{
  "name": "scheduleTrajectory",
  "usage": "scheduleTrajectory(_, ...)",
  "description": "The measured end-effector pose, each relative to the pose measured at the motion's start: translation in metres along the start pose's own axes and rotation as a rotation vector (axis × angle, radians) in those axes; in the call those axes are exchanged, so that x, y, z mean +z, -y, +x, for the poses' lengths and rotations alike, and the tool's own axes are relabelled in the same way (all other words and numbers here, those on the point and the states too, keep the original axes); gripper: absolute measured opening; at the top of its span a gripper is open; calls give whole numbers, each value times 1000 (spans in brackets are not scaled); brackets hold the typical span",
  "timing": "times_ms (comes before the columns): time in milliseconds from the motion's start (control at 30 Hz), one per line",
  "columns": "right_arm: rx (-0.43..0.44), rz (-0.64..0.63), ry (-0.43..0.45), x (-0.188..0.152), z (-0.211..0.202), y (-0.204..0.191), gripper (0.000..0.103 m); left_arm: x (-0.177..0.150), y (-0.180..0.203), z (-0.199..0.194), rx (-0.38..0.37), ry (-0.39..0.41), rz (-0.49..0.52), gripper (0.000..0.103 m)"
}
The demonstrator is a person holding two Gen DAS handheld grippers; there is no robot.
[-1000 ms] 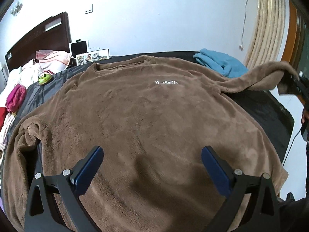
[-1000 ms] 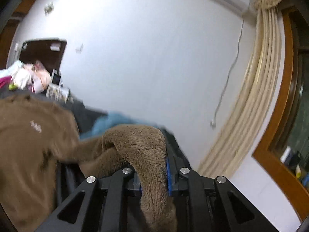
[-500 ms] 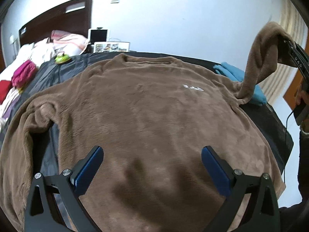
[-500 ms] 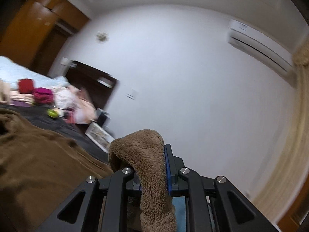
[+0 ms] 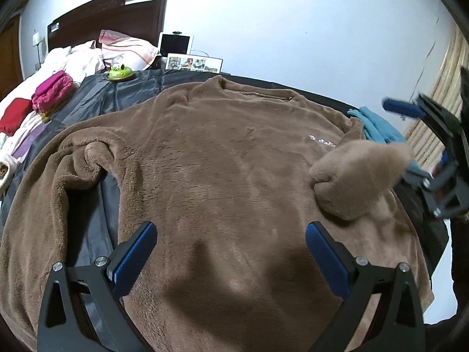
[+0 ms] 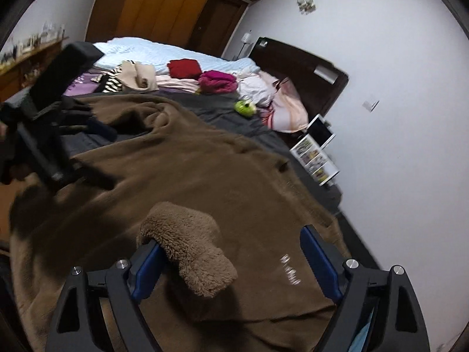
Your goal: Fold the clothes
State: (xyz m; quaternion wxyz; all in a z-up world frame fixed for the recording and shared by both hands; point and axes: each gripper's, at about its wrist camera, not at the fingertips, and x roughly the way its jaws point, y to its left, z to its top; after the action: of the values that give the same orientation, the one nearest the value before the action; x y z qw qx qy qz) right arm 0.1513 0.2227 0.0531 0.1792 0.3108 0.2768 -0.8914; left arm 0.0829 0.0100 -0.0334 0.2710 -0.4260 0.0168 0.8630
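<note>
A brown fleece sweater (image 5: pixel 219 161) (image 6: pixel 219 182) lies flat, front up, on a dark sheet (image 5: pixel 123 94). My left gripper (image 5: pixel 231 249) hovers open over its lower hem with nothing between the fingers; in the right wrist view it (image 6: pixel 102 155) is a blur at the left. My right gripper (image 6: pixel 231 240) (image 5: pixel 401 138) is at the sweater's right side, and its jaws are opening. The right sleeve (image 6: pixel 187 243) (image 5: pixel 357 176) sits between them, leaning on one pad, unpinched, its cuff folded over the sweater's body. The other sleeve (image 5: pixel 58 176) lies bunched at the left.
Folded clothes, pink (image 5: pixel 52 91) and red (image 5: pixel 14 114), lie on the bed at the far left beside a green toy (image 5: pixel 120 73). A teal cloth (image 5: pixel 378 126) lies past the sweater's right shoulder. A tablet (image 5: pixel 176 44) stands by the headboard. A wardrobe (image 6: pixel 176 6) is beyond the bed.
My right gripper carried the right sleeve from out at the side, up and over onto the sweater's body, then its jaws spread and released the cuff. My left gripper shifted a little sideways.
</note>
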Motion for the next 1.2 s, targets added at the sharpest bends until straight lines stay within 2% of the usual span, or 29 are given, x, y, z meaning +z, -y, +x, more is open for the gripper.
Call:
scheduleTrajectory(133,96,48,-43,-16,-10,11,89,4,5,9,-4,-16,15,102)
scheduleTrajectory(200,186,70,-68,-21,-14,7,89,6,10,11,4,-15,35,102)
scheduleTrajectory(300,314,82,-45,-36,-31,1,89,8,14,12,11,-11,54,102)
scheduleTrajectory(400,368,107,-1,-48,-45,3,89,9,15,14,4,-18,53,102)
scheduleTrajectory(500,323,202,2,-59,-45,16,89,9,23,12,-15,-15,87,102)
scheduleTrajectory(567,260,297,-20,-68,-37,32,89,6,34,8,-39,-10,138,102)
scheduleTrajectory(733,61,533,-141,-97,-10,67,89,-17,81,-5,-53,18,378,102)
scheduleTrajectory(800,-8,571,-184,-106,-3,76,89,-25,98,-5,-62,15,442,102)
scheduleTrajectory(900,-66,572,-194,-111,0,78,89,-37,125,3,-89,-9,516,102)
scheduleTrajectory(1033,-106,583,-166,-110,-4,78,89,-40,149,20,-113,-54,539,102)
scheduleTrajectory(1133,-128,615,-144,-113,-2,81,89,-39,158,29,-105,-74,523,102)
scheduleTrajectory(1200,-120,652,-132,-116,2,85,89,-33,153,42,-76,-108,470,102)
